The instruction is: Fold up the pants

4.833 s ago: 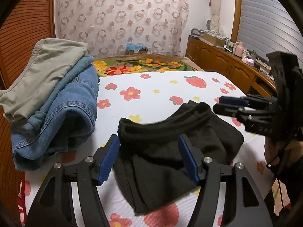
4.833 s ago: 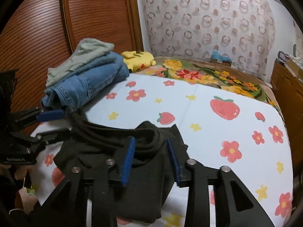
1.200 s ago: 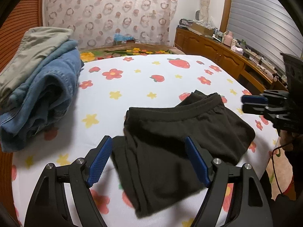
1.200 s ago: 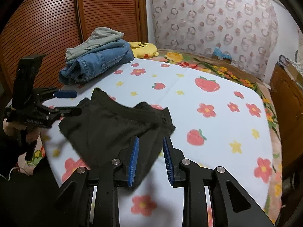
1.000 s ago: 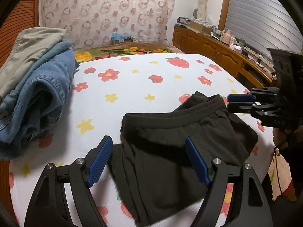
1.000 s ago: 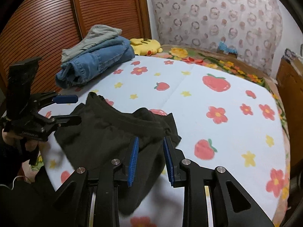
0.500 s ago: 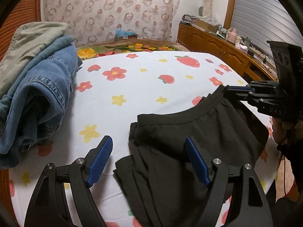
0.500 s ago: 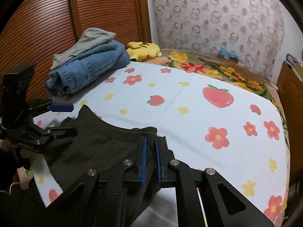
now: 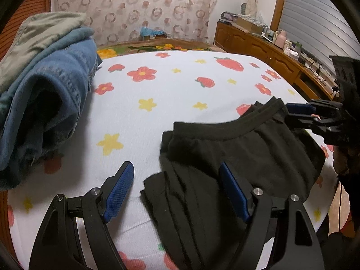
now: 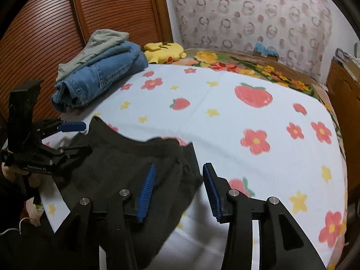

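on the near part of the bed [image 9: 180, 94], on its strawberry-and-flower sheet, the black pants [image 9: 225, 157] are laid in a loose, partly folded heap, the waistband turned toward the far side. the left gripper [image 9: 177, 191] is held over the near left part of the cloth with its jaws spread wide and nothing pinched. the right gripper [image 10: 177, 191] is seen with its jaws opening; the cloth's right edge lies under and between them but is not pressed by the pads. a stack of folded jeans [image 10: 99, 78] is kept well apart at the far left. the step in hand is judged to be a release after a fold. next, the wrinkled layers would need to be smoothed and fresh edges gripped by both jaws for another fold.
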Demonstrator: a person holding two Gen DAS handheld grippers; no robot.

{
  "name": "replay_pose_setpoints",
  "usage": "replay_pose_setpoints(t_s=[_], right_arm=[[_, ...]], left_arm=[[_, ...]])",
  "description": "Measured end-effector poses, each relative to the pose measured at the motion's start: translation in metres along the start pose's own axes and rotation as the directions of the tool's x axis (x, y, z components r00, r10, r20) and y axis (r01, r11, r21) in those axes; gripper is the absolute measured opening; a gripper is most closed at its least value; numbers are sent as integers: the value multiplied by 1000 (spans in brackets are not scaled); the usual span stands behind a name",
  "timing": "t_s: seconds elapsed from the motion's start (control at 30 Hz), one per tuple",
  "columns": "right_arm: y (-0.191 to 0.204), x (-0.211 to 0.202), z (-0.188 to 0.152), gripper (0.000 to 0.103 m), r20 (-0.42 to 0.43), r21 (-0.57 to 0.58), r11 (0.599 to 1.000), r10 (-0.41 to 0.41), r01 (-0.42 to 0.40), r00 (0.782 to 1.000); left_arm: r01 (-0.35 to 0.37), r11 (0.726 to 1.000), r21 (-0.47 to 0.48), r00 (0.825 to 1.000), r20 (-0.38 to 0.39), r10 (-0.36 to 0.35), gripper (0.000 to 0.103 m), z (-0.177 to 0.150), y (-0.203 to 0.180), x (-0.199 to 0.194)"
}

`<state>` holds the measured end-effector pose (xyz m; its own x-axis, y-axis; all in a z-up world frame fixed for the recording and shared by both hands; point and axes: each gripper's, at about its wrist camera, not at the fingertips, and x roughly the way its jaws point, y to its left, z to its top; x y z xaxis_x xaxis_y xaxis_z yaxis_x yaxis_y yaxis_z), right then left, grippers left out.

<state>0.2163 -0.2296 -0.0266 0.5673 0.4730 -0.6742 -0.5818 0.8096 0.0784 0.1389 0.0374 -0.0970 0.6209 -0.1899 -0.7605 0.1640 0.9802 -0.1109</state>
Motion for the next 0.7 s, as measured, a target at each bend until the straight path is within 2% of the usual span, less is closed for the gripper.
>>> replay_pose_setpoints(t_s=[0.3,0.57,0.7], right_arm=[[-2,14,0,47,-49,39,999,19,-17,999],[-6,16,0,47,-42,48,998,39,-37,998],[-1,15,-4,47,-23,29,999,20,-19,1000]], left_arm=[[-26,1000,12,999,19,26,80,-8,-1,2],[-39,999,15,999,20,38,81,-8,-3,1],[-39,999,19,999,21,39,81,-9,-4,1]])
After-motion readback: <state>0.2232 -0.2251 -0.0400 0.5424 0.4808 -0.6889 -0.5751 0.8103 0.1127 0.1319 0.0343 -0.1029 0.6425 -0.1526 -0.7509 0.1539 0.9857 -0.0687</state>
